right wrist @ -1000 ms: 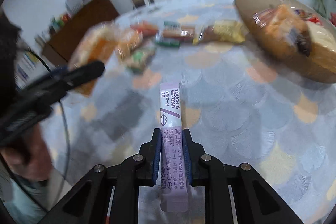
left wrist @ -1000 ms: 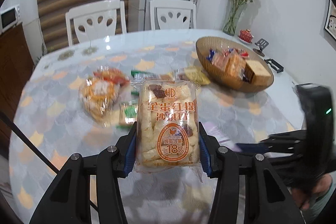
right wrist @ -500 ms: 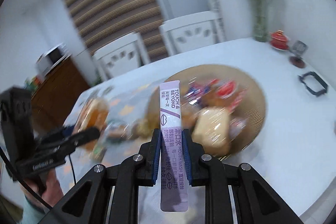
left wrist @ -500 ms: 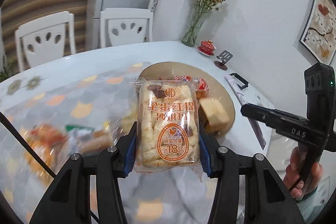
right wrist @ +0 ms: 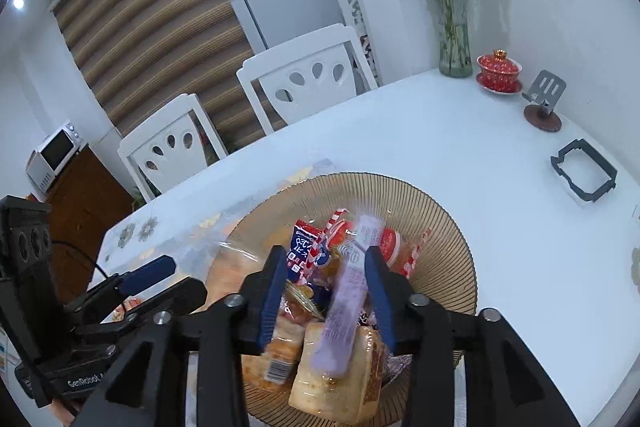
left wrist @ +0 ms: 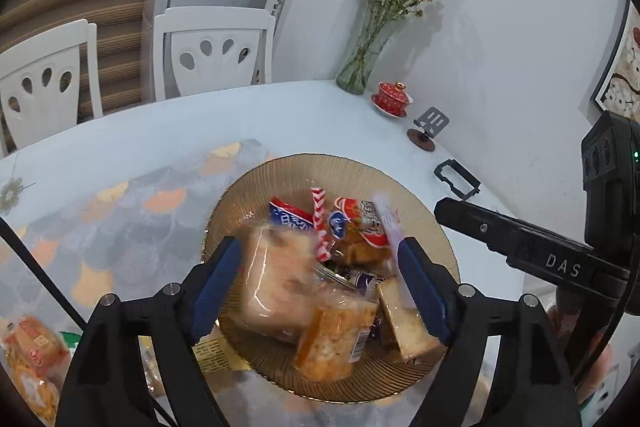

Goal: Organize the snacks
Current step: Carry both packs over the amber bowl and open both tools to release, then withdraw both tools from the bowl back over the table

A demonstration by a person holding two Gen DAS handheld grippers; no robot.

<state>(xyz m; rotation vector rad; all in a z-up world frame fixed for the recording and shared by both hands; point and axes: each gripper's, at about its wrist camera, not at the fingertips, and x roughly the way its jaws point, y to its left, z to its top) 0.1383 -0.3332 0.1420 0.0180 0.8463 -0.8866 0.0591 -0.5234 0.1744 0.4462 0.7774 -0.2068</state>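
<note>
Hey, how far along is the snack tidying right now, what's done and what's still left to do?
Done: several wrapped snacks already lie in the amber glass bowl. In hand: both grippers are over it with jaws opening, the left gripper letting go of a blurred cake packet, the right gripper of a purple mouthwash sachet. Left: orange snack packets beside the bowl, on the table.

Glass vase [left wrist: 357, 75] of dried flowers, red lidded cup [right wrist: 498, 70], white chairs [right wrist: 306, 81]
</note>
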